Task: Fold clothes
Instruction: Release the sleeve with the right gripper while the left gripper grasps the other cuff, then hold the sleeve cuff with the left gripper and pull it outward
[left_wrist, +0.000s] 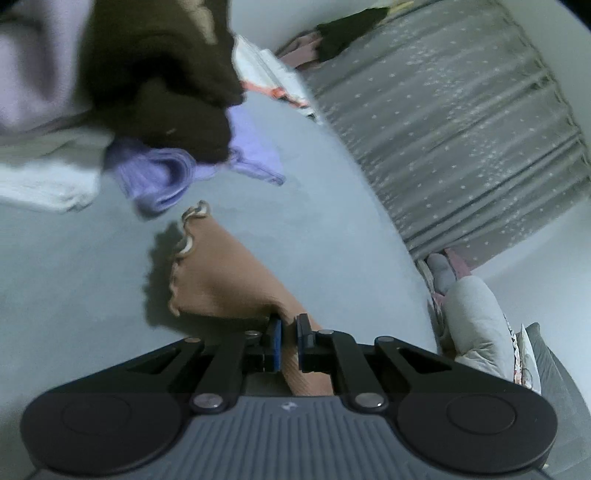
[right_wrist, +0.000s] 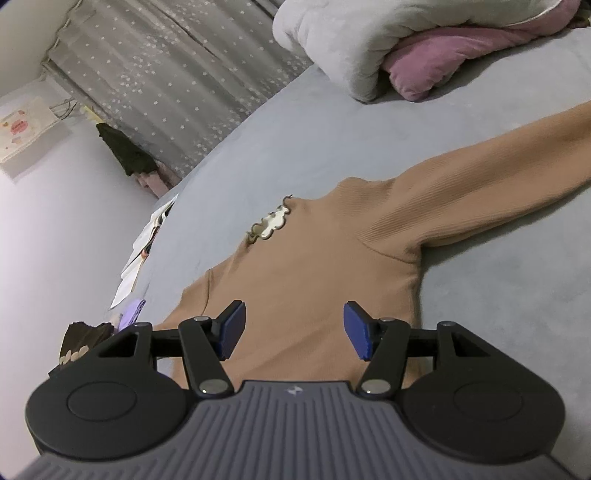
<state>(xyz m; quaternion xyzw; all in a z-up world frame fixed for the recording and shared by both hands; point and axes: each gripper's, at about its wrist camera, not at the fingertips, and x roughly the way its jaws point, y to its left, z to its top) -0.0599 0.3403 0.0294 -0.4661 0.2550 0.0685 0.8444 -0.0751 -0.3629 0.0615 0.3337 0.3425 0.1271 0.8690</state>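
A tan long-sleeved top (right_wrist: 314, 258) lies spread on the grey-blue bed (right_wrist: 277, 147), its frilled collar (right_wrist: 267, 223) toward the far side and one sleeve (right_wrist: 498, 177) stretched out to the right. My right gripper (right_wrist: 293, 328) is open and empty, just above the top's body. My left gripper (left_wrist: 288, 343) is shut on the tan top's other sleeve (left_wrist: 229, 277), whose frilled cuff (left_wrist: 192, 221) hangs forward above the bed.
A pile of clothes lies at the far left in the left wrist view: a dark brown garment (left_wrist: 159, 74), a purple one (left_wrist: 166, 177) and a white one (left_wrist: 48, 177). A rolled grey and pink duvet (right_wrist: 406, 44) lies at the bed's head. A starred grey curtain (left_wrist: 461, 129) hangs behind.
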